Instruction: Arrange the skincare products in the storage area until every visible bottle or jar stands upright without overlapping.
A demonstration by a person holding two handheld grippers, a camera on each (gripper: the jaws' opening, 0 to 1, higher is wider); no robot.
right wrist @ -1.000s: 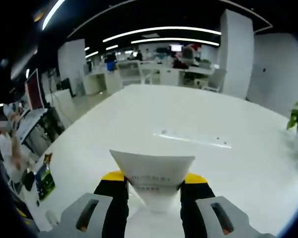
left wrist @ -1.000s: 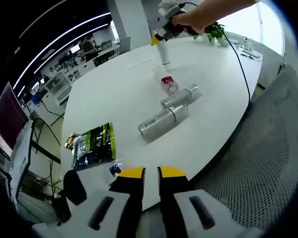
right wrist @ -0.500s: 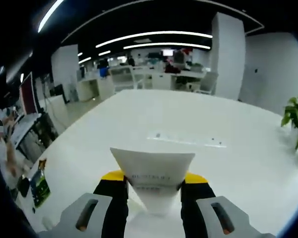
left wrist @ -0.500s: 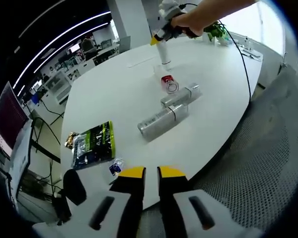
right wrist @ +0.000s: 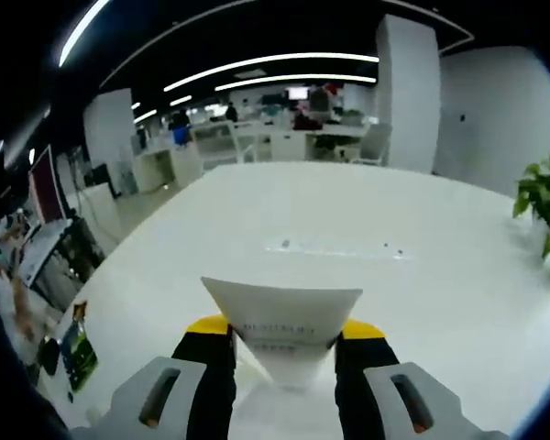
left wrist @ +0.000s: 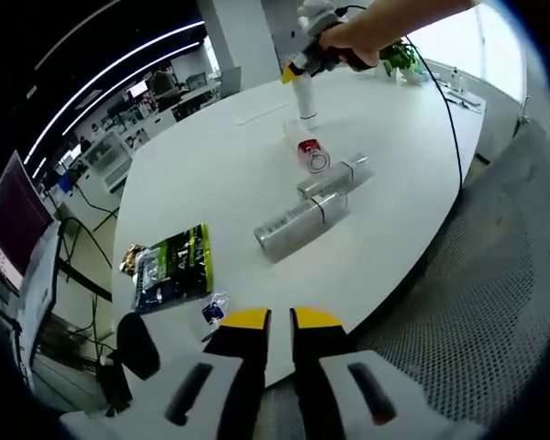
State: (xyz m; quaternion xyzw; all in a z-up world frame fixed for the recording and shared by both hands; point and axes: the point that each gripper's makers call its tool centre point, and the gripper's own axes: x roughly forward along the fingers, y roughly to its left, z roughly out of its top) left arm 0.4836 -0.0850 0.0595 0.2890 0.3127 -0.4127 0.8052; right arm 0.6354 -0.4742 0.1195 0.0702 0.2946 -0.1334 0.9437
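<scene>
The left gripper view looks from beyond the near edge across the whole white worktop (left wrist: 211, 174), while the right gripper view sits low over that same worktop (close up), facing the office.

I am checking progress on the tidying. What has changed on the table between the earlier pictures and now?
Very little. The right hand-held gripper stays shut on the white tube; its view has swung a little, so the plant sits further in. The two clear bottles still lie on their sides, the red jar and the green packet have not moved, and the left hand-held gripper stays shut and empty.
</scene>
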